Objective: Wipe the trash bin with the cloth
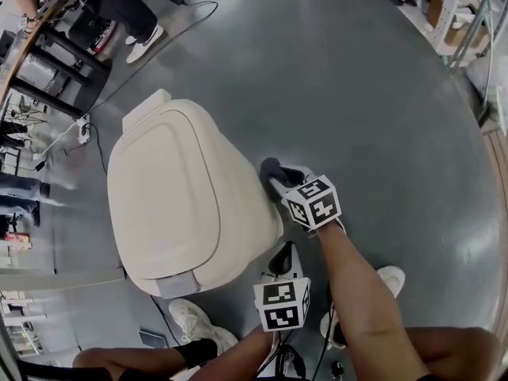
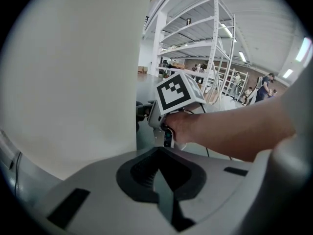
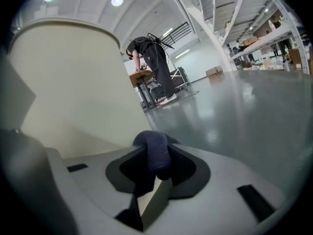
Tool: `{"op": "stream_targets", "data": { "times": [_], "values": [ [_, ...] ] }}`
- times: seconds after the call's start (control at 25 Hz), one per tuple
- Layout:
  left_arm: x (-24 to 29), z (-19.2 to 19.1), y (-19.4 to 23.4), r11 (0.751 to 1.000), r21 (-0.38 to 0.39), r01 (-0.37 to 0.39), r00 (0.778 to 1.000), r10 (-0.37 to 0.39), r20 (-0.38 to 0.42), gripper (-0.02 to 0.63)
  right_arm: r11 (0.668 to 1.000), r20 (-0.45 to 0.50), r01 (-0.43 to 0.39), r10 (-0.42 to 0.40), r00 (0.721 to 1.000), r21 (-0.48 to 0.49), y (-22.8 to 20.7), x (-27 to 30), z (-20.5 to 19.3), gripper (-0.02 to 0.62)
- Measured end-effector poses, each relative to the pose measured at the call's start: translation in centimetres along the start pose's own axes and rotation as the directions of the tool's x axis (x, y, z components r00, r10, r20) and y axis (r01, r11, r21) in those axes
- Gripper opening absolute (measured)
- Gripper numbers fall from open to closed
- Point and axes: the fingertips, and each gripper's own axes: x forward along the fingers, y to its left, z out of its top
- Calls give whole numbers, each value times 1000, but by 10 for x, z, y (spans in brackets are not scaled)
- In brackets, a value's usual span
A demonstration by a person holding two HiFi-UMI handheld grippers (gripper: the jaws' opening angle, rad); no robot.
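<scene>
A cream trash bin with its lid down stands on the grey floor, left of centre in the head view. My right gripper is shut on a dark blue cloth and holds it against the bin's right side. In the right gripper view the cloth bulges out of the right gripper, with the bin wall close on the left. My left gripper sits lower by the bin's near right corner. The left gripper looks shut on nothing, beside the bin wall.
A person's white sneakers and a dark bench are at the far left. A power strip with cables lies left of the bin. Shelving stands at the far right. The wearer's shoes are near the bin's front.
</scene>
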Motion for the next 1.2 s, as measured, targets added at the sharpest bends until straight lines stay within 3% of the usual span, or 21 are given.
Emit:
{"op": "stream_targets", "data": {
  "times": [0.32,0.48,0.64,0.88,1.04,1.2],
  "values": [
    [-26,24,-7,1000,-6,15,997,-15,71,-3,985,118,31,-10,993,-172,27,-64,72,98],
    [-64,42,-19,999,9,38,993,-39,112,-3,974,170,127,-95,981,-189,47,-122,110,98],
    [-107,55,-18,998,38,41,988,-46,151,-3,957,130,224,-202,971,-183,82,-169,109,98],
    [-172,79,-10,995,97,32,969,-55,240,-3,929,141,309,-285,948,-205,142,-226,128,98],
    [-224,65,22,995,103,9,962,-37,271,-2,909,150,358,-332,931,-212,196,-253,120,98],
    [-275,62,54,993,110,-49,940,8,342,-2,882,111,436,-422,900,-177,240,-273,102,98]
  ]
}}
